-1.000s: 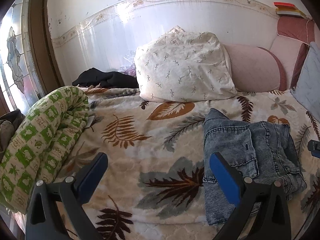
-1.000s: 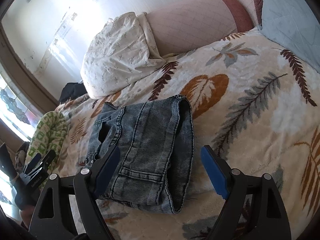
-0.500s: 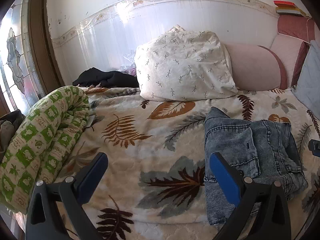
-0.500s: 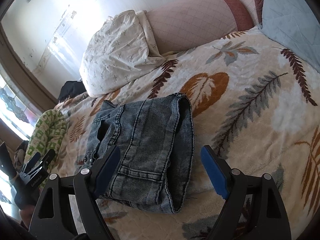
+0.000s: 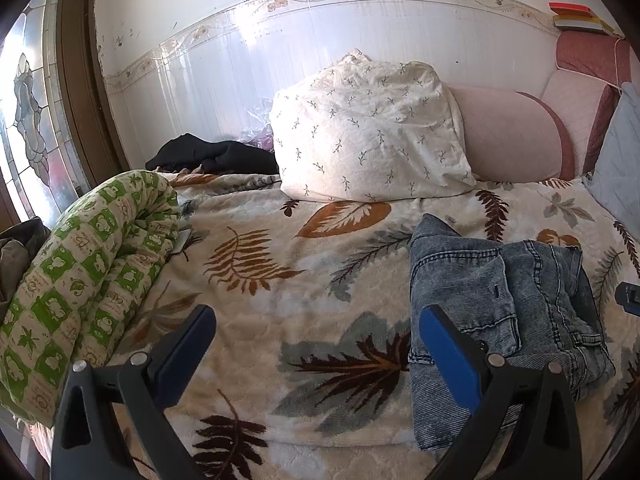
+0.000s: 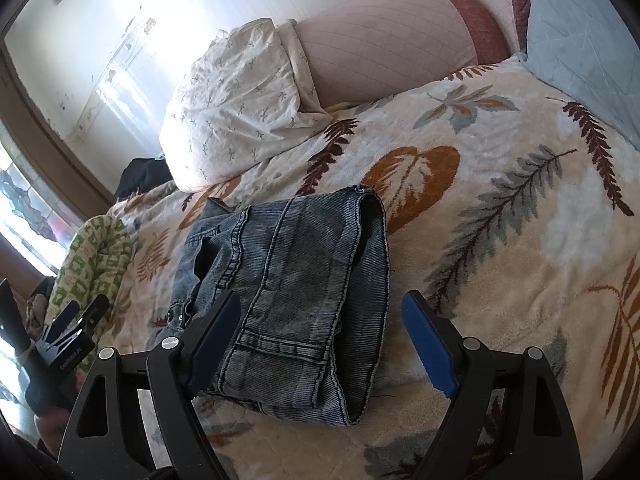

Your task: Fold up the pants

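Note:
A pair of blue-grey denim pants lies folded into a compact bundle on the leaf-patterned bedspread, at the right in the left wrist view. It also shows in the right wrist view, in the centre. My left gripper is open and empty, above the bedspread to the left of the pants. My right gripper is open and empty, its jaws either side of the near end of the bundle, not touching it. The left gripper also shows at the far left of the right wrist view.
A cream floral pillow and a pink bolster lean against the back wall. A rolled green-and-white quilt lies along the bed's left side. Black clothing sits at the back left. A grey-blue cushion stands at the right.
Both grippers have pulled back very slightly from the pants; the bundle lies still and both stay open.

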A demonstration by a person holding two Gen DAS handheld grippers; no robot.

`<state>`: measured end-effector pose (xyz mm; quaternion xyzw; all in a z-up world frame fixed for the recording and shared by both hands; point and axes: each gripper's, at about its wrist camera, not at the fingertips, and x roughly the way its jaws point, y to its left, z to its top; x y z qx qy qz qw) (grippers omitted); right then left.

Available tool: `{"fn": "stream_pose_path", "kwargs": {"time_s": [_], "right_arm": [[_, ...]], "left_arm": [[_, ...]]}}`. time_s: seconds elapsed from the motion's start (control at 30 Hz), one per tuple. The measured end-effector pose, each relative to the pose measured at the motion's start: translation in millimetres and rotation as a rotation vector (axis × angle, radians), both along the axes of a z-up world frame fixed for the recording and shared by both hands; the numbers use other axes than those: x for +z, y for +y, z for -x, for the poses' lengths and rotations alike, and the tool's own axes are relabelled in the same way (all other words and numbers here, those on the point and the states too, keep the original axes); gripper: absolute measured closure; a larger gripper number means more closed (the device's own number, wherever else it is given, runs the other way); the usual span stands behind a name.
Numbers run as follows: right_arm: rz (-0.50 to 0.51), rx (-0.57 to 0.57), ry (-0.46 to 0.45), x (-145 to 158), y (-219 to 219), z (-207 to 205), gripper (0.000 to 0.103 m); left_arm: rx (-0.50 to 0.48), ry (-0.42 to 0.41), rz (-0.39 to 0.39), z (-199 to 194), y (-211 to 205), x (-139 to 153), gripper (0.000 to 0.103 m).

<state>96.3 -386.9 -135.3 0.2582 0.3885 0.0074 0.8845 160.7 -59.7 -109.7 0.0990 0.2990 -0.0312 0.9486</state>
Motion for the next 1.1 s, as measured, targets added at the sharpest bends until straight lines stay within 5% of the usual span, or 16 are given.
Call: {"fn": "stream_pose_path", "kwargs": {"time_s": [1.1], "right_arm": [[0.001, 0.004, -0.001, 0.2, 2.7, -0.6, 0.020]], "left_arm": [[-0.005, 0.011, 0.001, -1.7, 0.5, -2.1, 0.000]]}}
